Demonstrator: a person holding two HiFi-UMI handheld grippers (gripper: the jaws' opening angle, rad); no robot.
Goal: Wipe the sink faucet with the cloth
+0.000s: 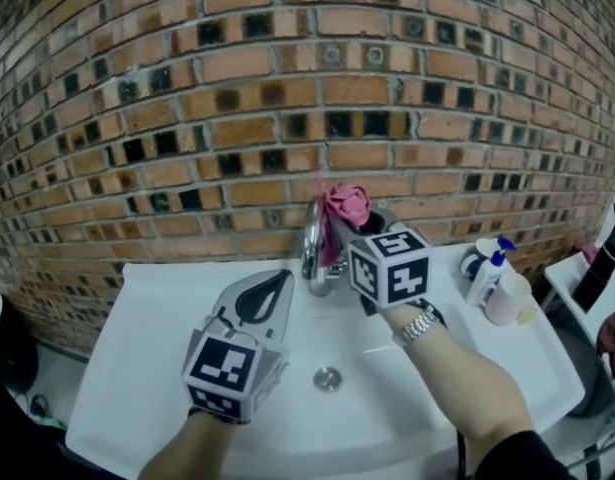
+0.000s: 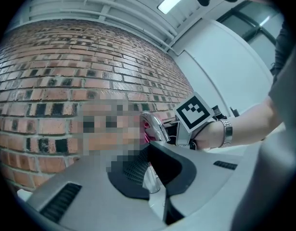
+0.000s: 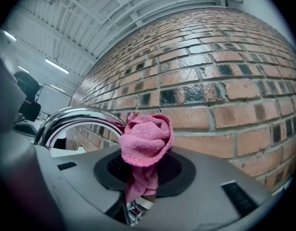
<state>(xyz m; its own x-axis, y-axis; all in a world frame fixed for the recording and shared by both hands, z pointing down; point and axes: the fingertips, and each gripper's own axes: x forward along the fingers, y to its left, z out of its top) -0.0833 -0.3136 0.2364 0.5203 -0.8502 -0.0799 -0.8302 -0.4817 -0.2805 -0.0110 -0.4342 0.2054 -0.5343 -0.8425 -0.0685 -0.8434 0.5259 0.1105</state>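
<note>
Loosely bunched pink cloth (image 3: 145,141), seemingly against chrome faucet (image 3: 75,117)

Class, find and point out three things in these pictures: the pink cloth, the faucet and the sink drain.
pink cloth (image 3: 145,139): right gripper view, its bunched top.
faucet (image 1: 312,253): head view, chrome spout.
sink drain (image 1: 327,377): head view, its metal centre.

The faucet (image 1: 314,243) is polished metal, mirror-bright. The cloth (image 1: 345,205) is pink terry: soft, nubbly, matt. The sink (image 1: 167,308) looks like smooth, glossy white ceramic, with a shiny metal drain (image 1: 327,378). The wall (image 1: 287,68) is rough matt brick, with some dark inserts glazed. The left gripper (image 1: 283,280) and right gripper (image 1: 339,226) are smooth matt grey plastic with ribbed black pads (image 2: 135,166).
</note>
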